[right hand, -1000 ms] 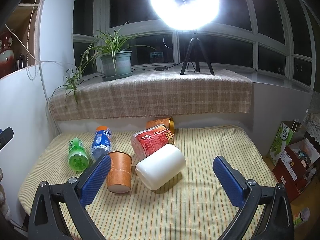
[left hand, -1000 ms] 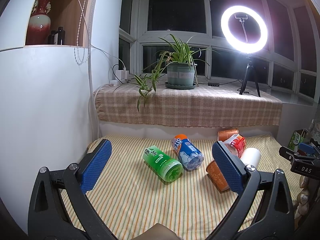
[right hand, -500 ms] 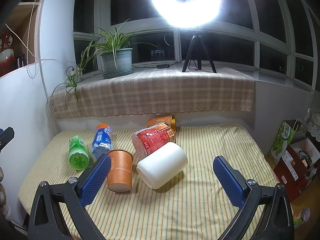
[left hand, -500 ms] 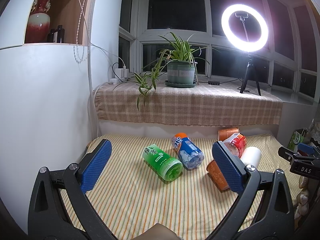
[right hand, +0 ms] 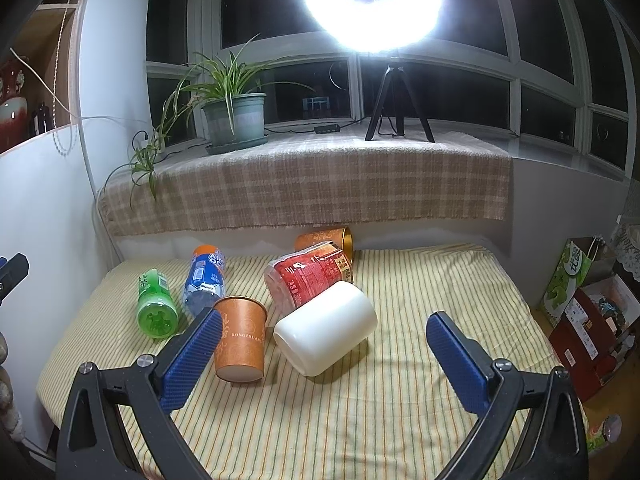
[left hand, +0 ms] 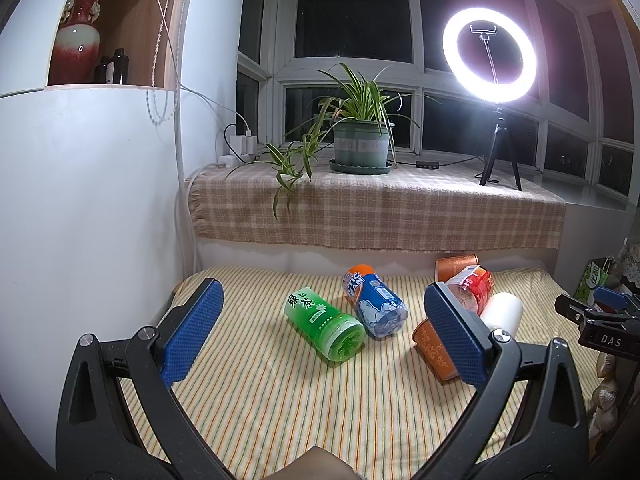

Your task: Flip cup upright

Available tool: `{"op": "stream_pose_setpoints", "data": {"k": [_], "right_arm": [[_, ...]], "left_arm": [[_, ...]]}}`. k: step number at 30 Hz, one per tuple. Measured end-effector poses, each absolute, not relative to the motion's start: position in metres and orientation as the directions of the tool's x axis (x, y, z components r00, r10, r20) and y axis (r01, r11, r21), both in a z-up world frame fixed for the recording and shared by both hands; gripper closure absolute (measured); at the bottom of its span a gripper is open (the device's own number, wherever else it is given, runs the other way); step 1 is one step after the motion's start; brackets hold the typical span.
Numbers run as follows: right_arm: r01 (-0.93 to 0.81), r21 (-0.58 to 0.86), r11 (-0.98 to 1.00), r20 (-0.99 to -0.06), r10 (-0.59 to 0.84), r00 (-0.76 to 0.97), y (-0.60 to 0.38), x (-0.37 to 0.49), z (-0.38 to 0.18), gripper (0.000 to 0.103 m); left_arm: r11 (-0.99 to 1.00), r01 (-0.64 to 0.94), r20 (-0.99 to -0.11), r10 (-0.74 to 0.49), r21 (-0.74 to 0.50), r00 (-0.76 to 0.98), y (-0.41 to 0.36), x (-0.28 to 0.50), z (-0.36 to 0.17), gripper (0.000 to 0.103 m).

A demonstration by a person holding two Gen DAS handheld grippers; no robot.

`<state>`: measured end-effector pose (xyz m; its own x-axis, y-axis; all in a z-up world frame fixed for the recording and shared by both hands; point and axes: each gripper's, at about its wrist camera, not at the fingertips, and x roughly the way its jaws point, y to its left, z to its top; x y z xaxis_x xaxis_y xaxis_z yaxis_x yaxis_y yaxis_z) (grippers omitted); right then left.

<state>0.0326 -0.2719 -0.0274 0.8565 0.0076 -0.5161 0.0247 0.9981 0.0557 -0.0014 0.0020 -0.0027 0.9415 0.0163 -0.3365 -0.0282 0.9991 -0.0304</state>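
Several cups lie on their sides on a striped yellow cloth [right hand: 360,420]. In the right wrist view they are a white cup [right hand: 326,334], an orange paper cup [right hand: 241,339], a red cup [right hand: 310,278], a gold-orange cup [right hand: 326,240], a blue cup [right hand: 205,276] and a green cup [right hand: 155,304]. My right gripper [right hand: 320,360] is open and empty just short of the white cup. My left gripper [left hand: 320,334] is open and empty, facing the green cup [left hand: 324,322] and blue cup [left hand: 374,304]. The orange paper cup [left hand: 434,346] is partly hidden behind its right finger.
A checked cloth covers the window sill [right hand: 304,184], which holds a potted plant [right hand: 234,120] and a ring light on a tripod [right hand: 374,0]. A white cabinet wall [left hand: 88,208] stands at the left. Boxes and bags [right hand: 588,316] stand off the right edge.
Both grippers have moved slightly; the views shifted a little and the cups appear a bit lower in the right wrist view. No cup has moved.
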Motion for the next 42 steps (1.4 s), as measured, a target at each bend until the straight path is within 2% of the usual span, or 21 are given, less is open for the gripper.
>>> {"op": "stream_pose_setpoints", "data": {"k": [19, 26, 31, 42], "right_arm": [[0.001, 0.083, 0.997, -0.568, 0.046, 0.822, -0.27, 0.051, -0.031, 0.0], [0.014, 0.112, 0.994, -0.587, 0.054, 0.808, -0.278, 0.055, -0.037, 0.0], [0.028, 0.119, 0.992, -0.594, 0.049, 0.803, -0.285, 0.057, -0.041, 0.0], [0.071, 0.117, 0.991, -0.603, 0.014, 0.798, -0.307, 0.054, -0.048, 0.0]], "left_arm": [[0.999, -0.029, -0.356, 0.019, -0.023, 0.934, 0.001, 0.004, -0.014, 0.001], [1.0, 0.017, -0.377, -0.015, 0.003, 0.926, -0.004, 0.021, -0.015, 0.001], [0.996, 0.092, -0.419, -0.083, 0.001, 0.904, -0.015, 0.041, -0.017, 0.001], [0.936, 0.348, -0.574, -0.311, -0.048, 0.757, -0.069, 0.111, -0.026, 0.001]]}}
